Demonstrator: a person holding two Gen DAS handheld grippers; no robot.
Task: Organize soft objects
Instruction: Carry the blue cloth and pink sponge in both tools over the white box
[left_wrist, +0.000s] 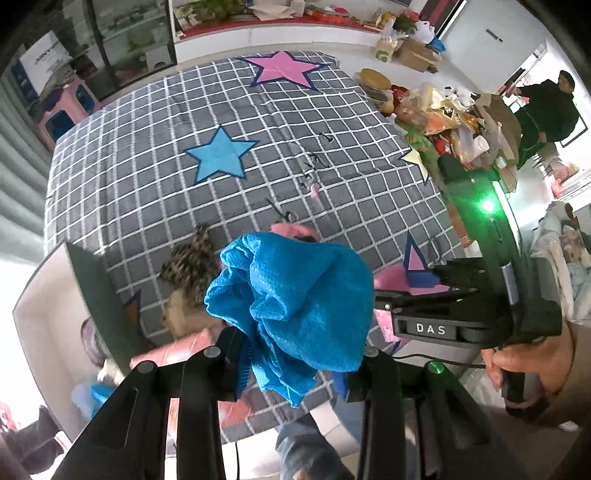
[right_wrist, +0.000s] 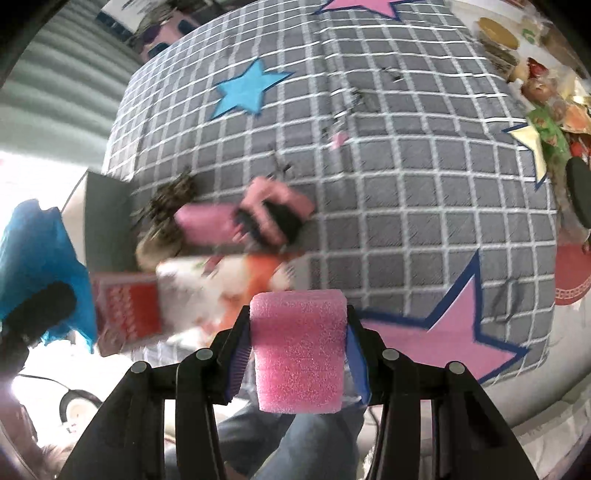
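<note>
Grey bedding with a white grid and blue and pink star patches covers the bed (left_wrist: 155, 173), with cluttered shelves and bags beyond its far edge.

From the left wrist view, the left hand-held gripper (left_wrist: 295, 354) is clamped on a crumpled blue cloth (left_wrist: 295, 295), a waffle-textured bundle that bulges above the jaws and hangs in folds below them, raised over the bed's near edge. Behind it on the bedding lie a leopard-print fabric piece (left_wrist: 192, 262) and a bit of pink foam, mostly hidden. An open cardboard box (left_wrist: 55, 295) stands at the near left corner of the bed. To the right, a hand (left_wrist: 532, 362) grips the other black tool.

From the right wrist view, which is blurred, the right hand-held gripper (right_wrist: 299, 350) has closed on a pink foam block (right_wrist: 299, 347), a speckled, rounded-top slab standing upright between the blue-lined pads, above the bed's near edge. More pink foam pieces (right_wrist: 207, 225), the leopard fabric and a red-and-white packet (right_wrist: 129, 306) lie in a heap near the box.
</note>
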